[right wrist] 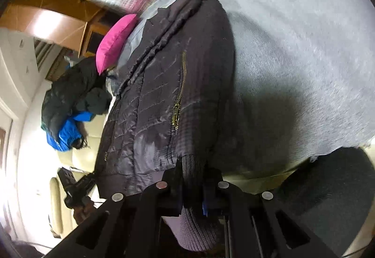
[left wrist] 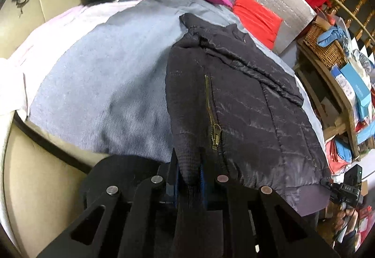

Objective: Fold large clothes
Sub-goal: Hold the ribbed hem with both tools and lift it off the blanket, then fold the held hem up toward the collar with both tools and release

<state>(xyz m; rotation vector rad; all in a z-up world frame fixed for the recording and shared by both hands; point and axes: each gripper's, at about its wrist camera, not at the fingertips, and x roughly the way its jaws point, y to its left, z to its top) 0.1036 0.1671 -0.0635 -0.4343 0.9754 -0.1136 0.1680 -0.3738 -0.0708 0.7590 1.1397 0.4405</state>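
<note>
Jacket (left wrist: 246, 94) stretching lengthwise toward frame top, hem ribbing pinched by left gripper (left wrist: 188, 171) and right gripper (right wrist: 193, 178) at bottom.

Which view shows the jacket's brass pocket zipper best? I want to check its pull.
The left wrist view: the brass pocket zipper on the dark quilted jacket runs near the middle, lit, with teeth and pull distinct. The right wrist view also shows the whole zipper, but smaller and dimmer, with its teeth harder to make out.
</note>
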